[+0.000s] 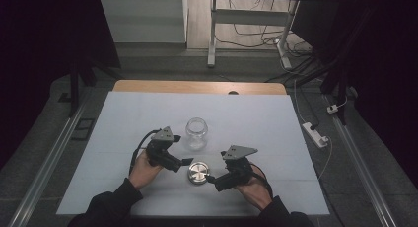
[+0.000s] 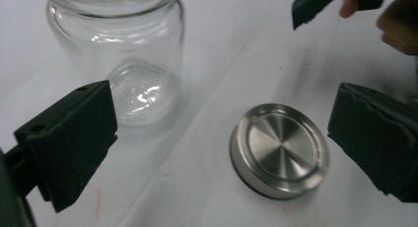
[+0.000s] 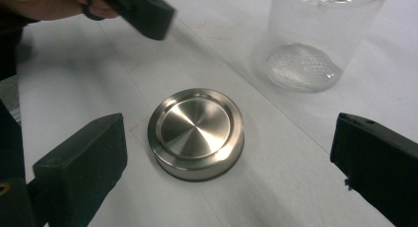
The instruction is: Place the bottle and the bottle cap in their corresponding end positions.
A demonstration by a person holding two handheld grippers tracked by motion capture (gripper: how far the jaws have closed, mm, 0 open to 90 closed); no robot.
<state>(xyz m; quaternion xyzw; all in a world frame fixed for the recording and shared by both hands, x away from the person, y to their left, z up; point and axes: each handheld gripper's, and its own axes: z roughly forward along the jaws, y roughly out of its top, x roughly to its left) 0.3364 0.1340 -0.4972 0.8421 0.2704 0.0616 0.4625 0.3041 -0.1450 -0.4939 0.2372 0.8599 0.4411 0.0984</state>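
An empty clear glass jar (image 1: 196,132) stands upright and uncapped in the middle of the white mat (image 1: 138,108). Its round brushed-metal lid (image 1: 198,172) lies flat on the mat just in front of it. My left gripper (image 1: 183,164) is to the left of the lid, open, with nothing between its jaws. From the right, my right gripper (image 1: 215,183) faces the lid, also open and empty. In the left gripper view my left gripper (image 2: 224,113) frames the jar (image 2: 121,49) and lid (image 2: 279,149). In the right gripper view my right gripper (image 3: 229,138) stands wide around the lid (image 3: 196,131), not touching it, and the jar (image 3: 315,34) stands behind.
The mat covers a wooden table whose far edge (image 1: 197,86) shows at the back. A white power strip (image 1: 315,134) and cables lie on the floor to the right. Metal rails run along both sides, and desk legs (image 1: 212,34) stand beyond.
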